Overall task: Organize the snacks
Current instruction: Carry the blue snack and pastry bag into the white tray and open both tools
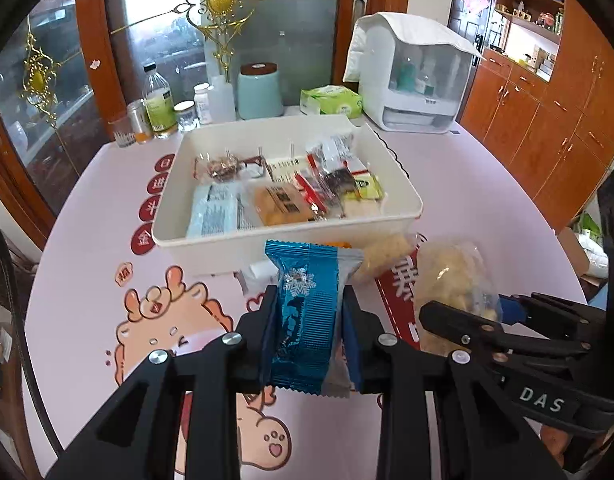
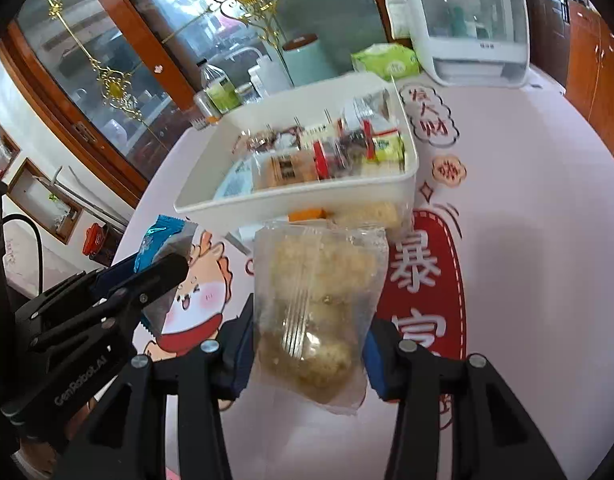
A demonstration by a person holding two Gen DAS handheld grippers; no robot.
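A pink cartoon-printed table (image 1: pixel 487 200) is carrying a white tray (image 1: pixel 267 236) of snacks near its far edge, before glass doors. The left gripper (image 1: pixel 309 300) is clamping a blue packet (image 1: pixel 307 320); the right gripper (image 2: pixel 309 332) is clamping a clear bag (image 2: pixel 319 308), both above the table's near edge.

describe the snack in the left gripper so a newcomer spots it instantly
Start at the white tray on the pink table. In front of it, the left gripper is shut on a blue packet. Shiny foil with a white snowflake; the right gripper's packet is clear.

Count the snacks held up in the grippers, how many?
2. A blue packet is in the left gripper; a clear bag is in the right gripper.
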